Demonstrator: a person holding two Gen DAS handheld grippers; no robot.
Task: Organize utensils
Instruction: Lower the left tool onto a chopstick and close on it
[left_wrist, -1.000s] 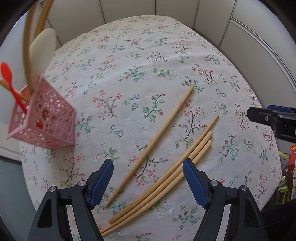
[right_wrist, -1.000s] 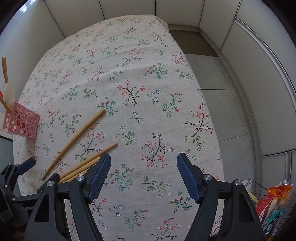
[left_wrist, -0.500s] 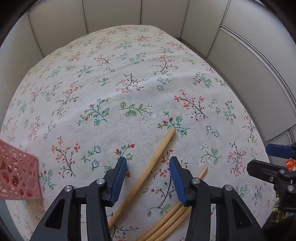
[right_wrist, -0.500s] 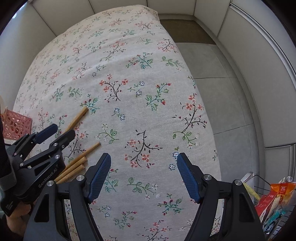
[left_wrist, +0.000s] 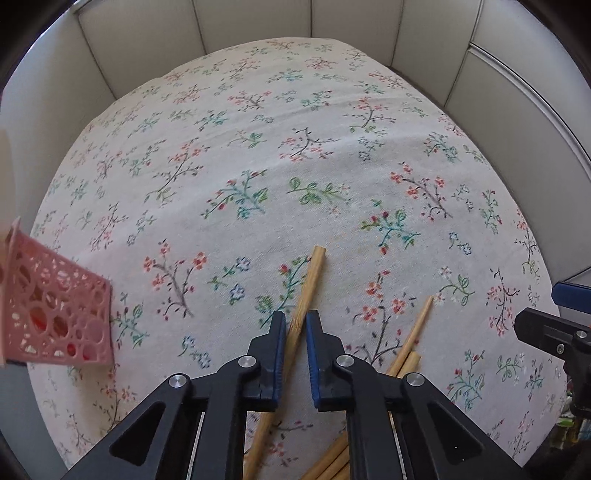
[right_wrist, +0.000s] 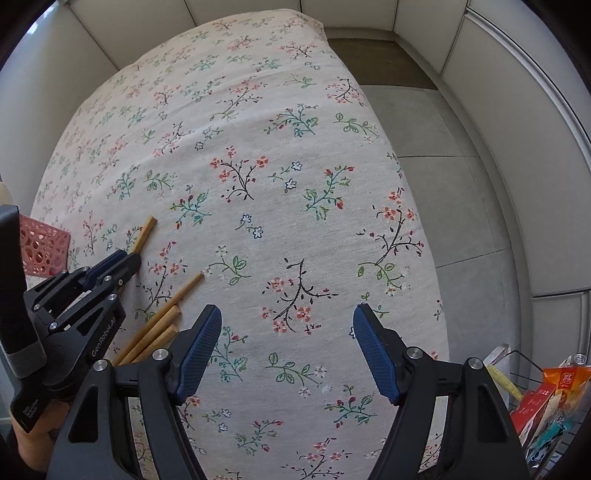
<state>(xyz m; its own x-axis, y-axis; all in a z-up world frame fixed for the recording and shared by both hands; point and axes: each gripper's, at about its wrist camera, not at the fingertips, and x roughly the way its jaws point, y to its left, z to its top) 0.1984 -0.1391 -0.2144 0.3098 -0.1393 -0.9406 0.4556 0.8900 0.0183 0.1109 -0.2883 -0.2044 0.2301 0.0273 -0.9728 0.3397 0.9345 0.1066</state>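
Presently on hand, one desk under a white floral-print cloth (left_wrist: 280, 122), carrying the following.

Item: pink perforated plastic utensil basket (left_wrist: 55, 317), at the left edge of the desk. Something red shows through its holes; the rest of its contents lie outside both views, so what is already sorted cannot be counted.

Item: single long light-wood chopstick (left_wrist: 308, 280), lying on the cloth apart from the others, its blunt end pointing away from the camera. The left hand-held gripper (left_wrist: 295, 332) has its blue pads drawn close on either side of this stick, seemingly clamped on it or very nearly so; the stick does not look lifted off the cloth.

Item: group of three or four similar wooden chopsticks (right_wrist: 162, 321), lying side by side just right of the single one, untouched.

Item: right hand-held gripper (right_wrist: 286, 350), jaws wide apart, holding nothing, hovering over bare cloth right of the chopsticks.

Status, as a judgement: early to middle. One chopstick is being picked up; it and the remaining group have yet to reach the basket.
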